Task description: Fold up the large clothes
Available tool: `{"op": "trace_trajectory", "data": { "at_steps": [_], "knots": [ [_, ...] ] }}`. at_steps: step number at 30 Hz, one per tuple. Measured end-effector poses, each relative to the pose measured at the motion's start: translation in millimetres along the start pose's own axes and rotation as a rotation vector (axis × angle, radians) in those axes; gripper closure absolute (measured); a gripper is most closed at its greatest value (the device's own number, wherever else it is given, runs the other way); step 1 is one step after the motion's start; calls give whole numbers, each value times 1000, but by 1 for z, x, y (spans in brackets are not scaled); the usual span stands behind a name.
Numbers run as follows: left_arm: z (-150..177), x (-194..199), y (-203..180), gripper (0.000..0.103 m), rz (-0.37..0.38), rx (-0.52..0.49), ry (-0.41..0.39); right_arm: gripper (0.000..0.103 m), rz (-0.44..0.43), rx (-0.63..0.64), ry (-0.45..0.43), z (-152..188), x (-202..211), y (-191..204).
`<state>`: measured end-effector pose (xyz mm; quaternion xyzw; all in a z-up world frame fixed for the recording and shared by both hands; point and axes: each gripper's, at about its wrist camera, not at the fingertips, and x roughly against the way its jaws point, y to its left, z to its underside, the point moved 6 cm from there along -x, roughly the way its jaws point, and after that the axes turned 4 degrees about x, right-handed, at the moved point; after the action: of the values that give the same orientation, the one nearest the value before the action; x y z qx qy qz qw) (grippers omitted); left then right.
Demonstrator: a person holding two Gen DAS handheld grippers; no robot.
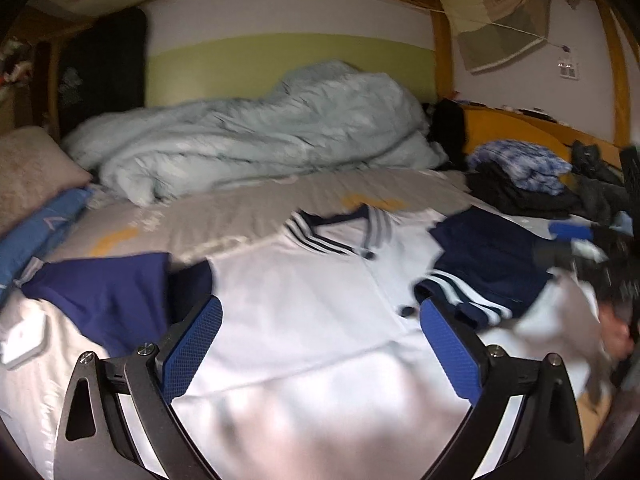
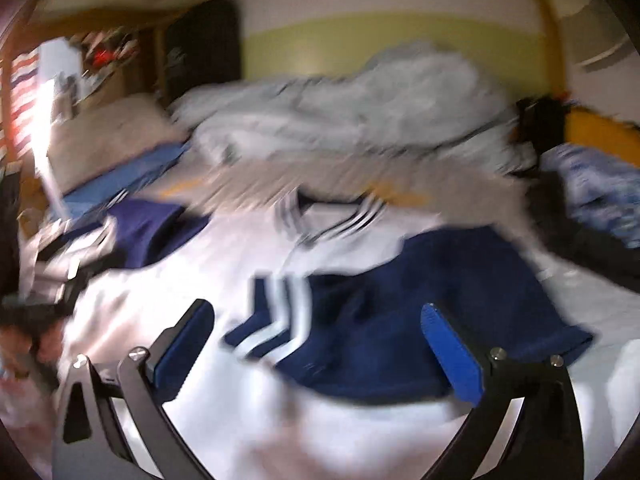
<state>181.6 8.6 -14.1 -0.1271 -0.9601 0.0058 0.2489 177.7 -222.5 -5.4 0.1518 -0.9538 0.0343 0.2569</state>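
Observation:
A white jacket (image 1: 304, 304) with navy sleeves and a striped collar (image 1: 336, 232) lies front-up on the bed. Its right sleeve (image 1: 484, 268) is folded across the chest, with the striped cuff (image 1: 460, 296) toward the middle; its left sleeve (image 1: 108, 292) lies out to the side. My left gripper (image 1: 320, 320) is open and empty above the jacket's lower front. My right gripper (image 2: 316, 324) is open and empty above the folded sleeve (image 2: 400, 320) and cuff (image 2: 276, 320). The right wrist view is blurred. The right gripper also shows at the edge of the left wrist view (image 1: 608, 280).
A crumpled pale blue duvet (image 1: 260, 136) lies at the back of the bed. A stack of folded clothes (image 1: 520, 176) sits at the right, a pillow (image 1: 28, 172) and blue cloth (image 1: 36, 236) at the left. A wooden bed frame (image 1: 520, 124) borders the right side.

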Motion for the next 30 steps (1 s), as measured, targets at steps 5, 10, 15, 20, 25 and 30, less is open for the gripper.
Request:
{"op": "trace_trajectory", "data": {
  "at_steps": [5,10,15,20,25,30],
  "knots": [
    [5,-14,-28,4,101,32,77,0,171,-67,-65,-23,20,-44],
    [8,-40,-60,4,190,99,197,0,309,-113,-2,-24,22,-81],
    [22,-71,-88,5,260,189,322,0,358,-107,98,-11,8,-94],
    [36,-110,-105,43,238,173,418,0,340,-103,99,-8,8,-89],
    [16,-117,-87,91,131,182,361,0,348,-75,118,-6,6,-85],
    [-18,-115,-39,98,-128,112,265,0,328,-98,161,3,-3,-84]
  ]
}}
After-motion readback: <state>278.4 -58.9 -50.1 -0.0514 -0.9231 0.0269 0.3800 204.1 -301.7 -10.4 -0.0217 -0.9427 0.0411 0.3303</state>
